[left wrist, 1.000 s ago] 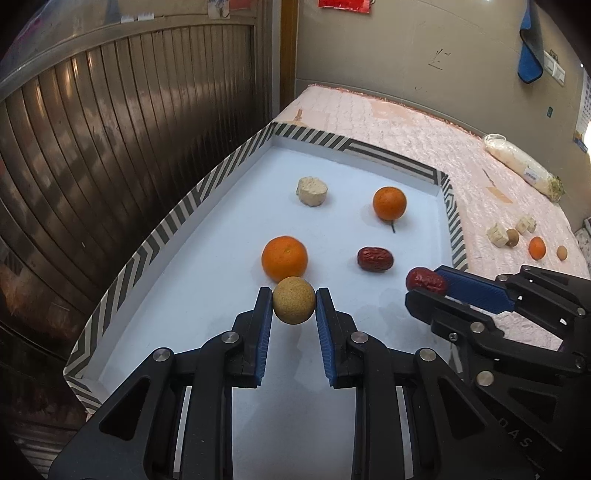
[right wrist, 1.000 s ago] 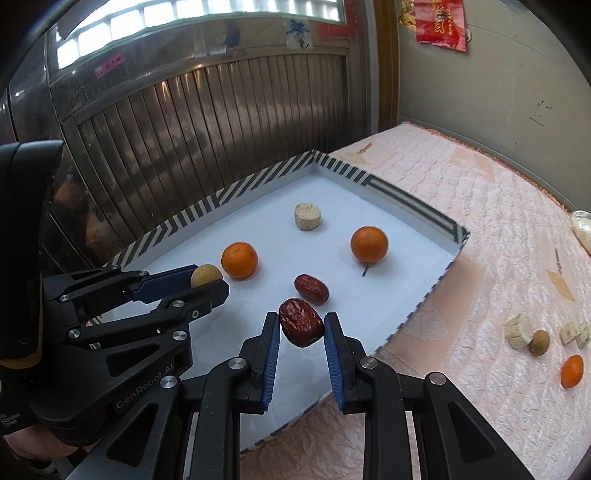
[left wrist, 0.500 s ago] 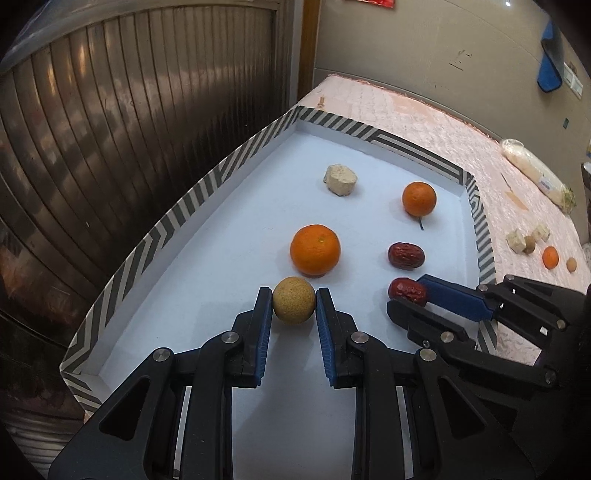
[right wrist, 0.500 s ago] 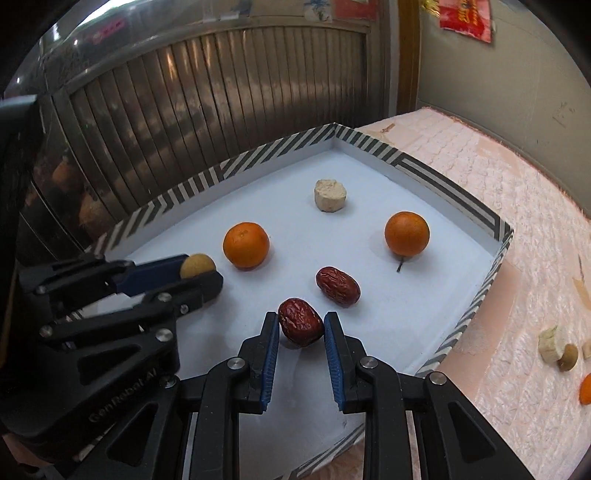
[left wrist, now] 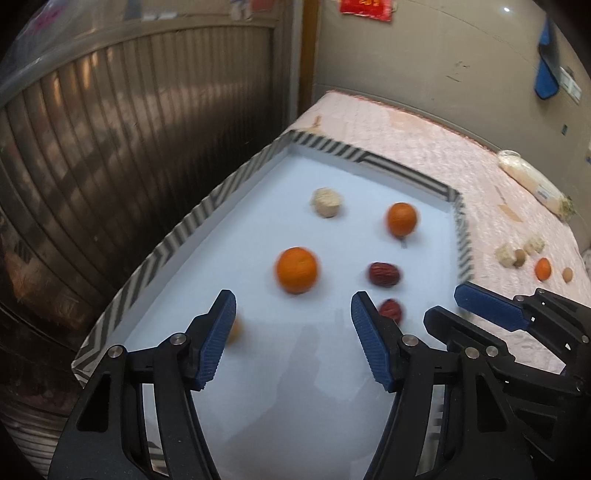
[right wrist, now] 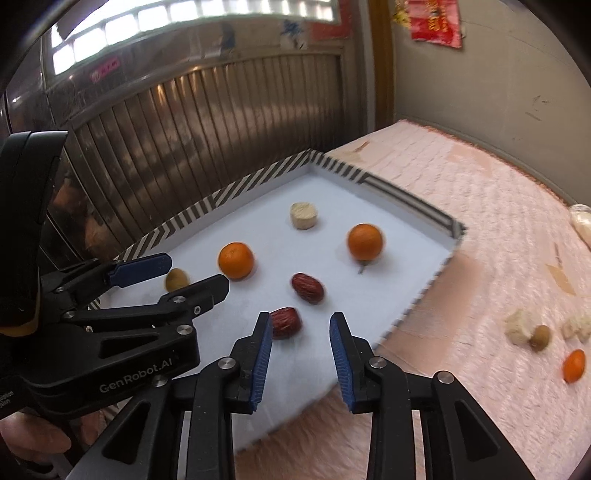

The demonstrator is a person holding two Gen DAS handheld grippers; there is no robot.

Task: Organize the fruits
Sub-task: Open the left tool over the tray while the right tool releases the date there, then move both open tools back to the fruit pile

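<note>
Both my grippers, left (left wrist: 293,339) and right (right wrist: 300,356), have just been opening, empty, leaving the round tan fruit (right wrist: 176,279) and wrinkled dark-red date (right wrist: 285,322) on the white striped-rim tray (right wrist: 236,195) to group fruit.

Tray (right wrist: 192,218) on quilt (right wrist: 480,206); oranges (right wrist: 235,260), dates (right wrist: 307,288) inside; loose fruit (right wrist: 573,365) right of tray

We can read only one text clearly: "GenRobot.AI" in pale letters on the black body of the left gripper (right wrist: 192,275), at the lower left of the right wrist view. Below it, at the frame's left edge, we see a scrap of small white print, cut off and unreadable. The red wall poster (right wrist: 437,24) at the upper right is too blurred to read.
</note>
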